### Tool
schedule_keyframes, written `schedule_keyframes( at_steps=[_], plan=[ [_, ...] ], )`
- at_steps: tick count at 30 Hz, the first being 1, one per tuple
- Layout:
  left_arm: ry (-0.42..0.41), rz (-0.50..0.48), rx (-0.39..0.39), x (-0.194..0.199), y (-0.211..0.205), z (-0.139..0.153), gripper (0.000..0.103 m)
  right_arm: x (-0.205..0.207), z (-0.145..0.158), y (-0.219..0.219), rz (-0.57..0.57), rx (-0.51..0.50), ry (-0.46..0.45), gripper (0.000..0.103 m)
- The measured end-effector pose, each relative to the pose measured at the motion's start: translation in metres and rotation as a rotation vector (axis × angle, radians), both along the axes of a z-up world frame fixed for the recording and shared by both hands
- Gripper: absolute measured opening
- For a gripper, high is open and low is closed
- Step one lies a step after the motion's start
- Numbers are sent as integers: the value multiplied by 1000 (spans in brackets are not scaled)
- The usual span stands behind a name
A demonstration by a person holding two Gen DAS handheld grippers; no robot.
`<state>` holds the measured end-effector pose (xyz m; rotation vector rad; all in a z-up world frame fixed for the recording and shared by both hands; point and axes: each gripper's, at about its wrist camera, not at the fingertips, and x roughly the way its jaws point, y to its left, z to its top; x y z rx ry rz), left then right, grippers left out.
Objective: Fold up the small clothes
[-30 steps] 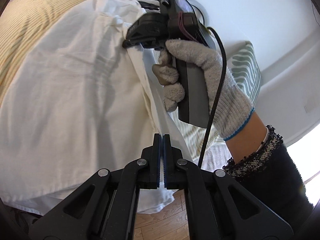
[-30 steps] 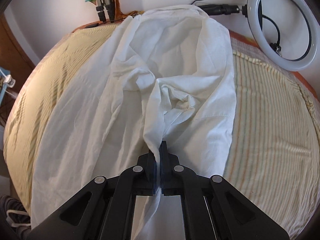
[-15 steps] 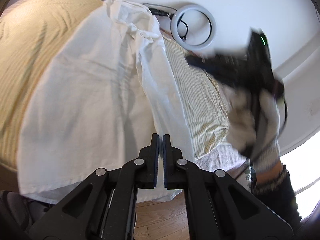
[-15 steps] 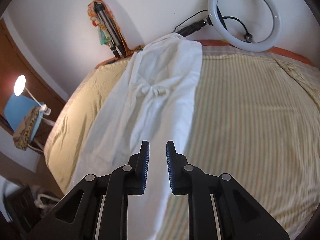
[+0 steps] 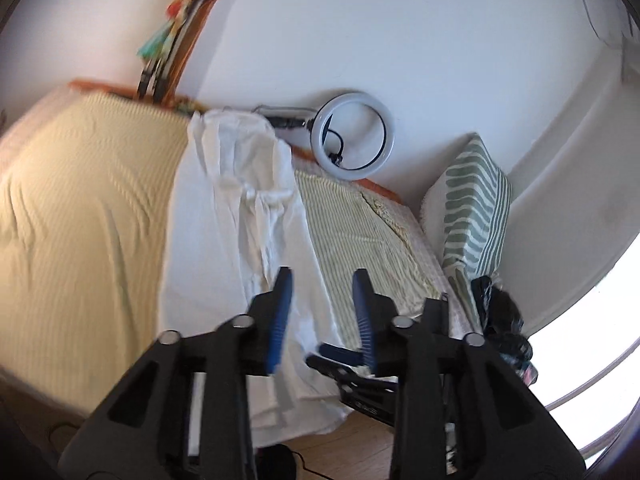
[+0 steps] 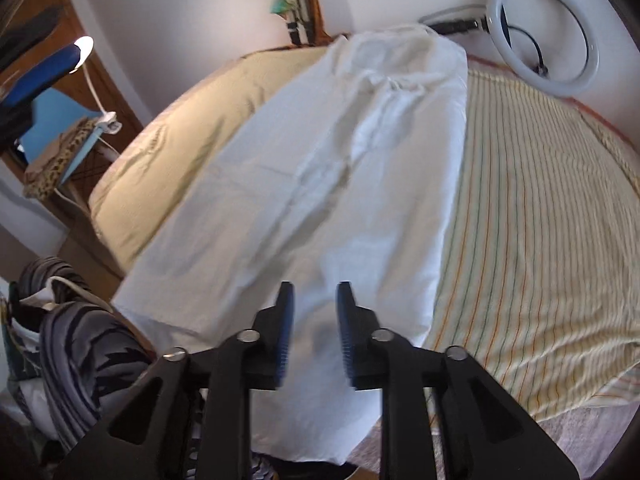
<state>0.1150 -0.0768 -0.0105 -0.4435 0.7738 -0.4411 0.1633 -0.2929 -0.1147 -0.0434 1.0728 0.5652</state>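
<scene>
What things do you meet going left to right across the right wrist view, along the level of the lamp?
lamp → yellow blanket → white garment → striped sheet

Both tools [image 5: 322, 300] [image 6: 314, 312] opening, lifted off released garment [image 6: 340, 180]
</scene>
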Motion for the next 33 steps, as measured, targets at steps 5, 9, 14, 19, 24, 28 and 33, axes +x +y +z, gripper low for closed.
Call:
schedule_keyframes(
  at_steps=[5, 9, 14, 19, 24, 28, 33],
  plan=[
    [-28, -63, 252, 29, 23, 11, 33, -22, 6, 20, 64, -36, -31, 57],
    [7, -143, 335, 46, 36, -14, 33, -35, -13, 36, 105, -150, -54, 57],
    [64, -197, 341, 58, 42, -55, 33, -49, -30, 50, 125, -293, -108, 38],
    [88, -224, 328, 65, 39, -80, 33, -40, -24, 41, 70, -226, -63, 6],
    [89, -214, 280, 70, 37, -84, 33, -41, -1, 22, 38, 54, -16, 6],
    [70, -216, 319, 74, 26, -87, 33, -39, -32, 34, 83, -64, 41, 6],
    [44, -245, 350, 83, 3, -90, 33, -39, -12, 36, 180, -66, 66, 21]
  ],
)
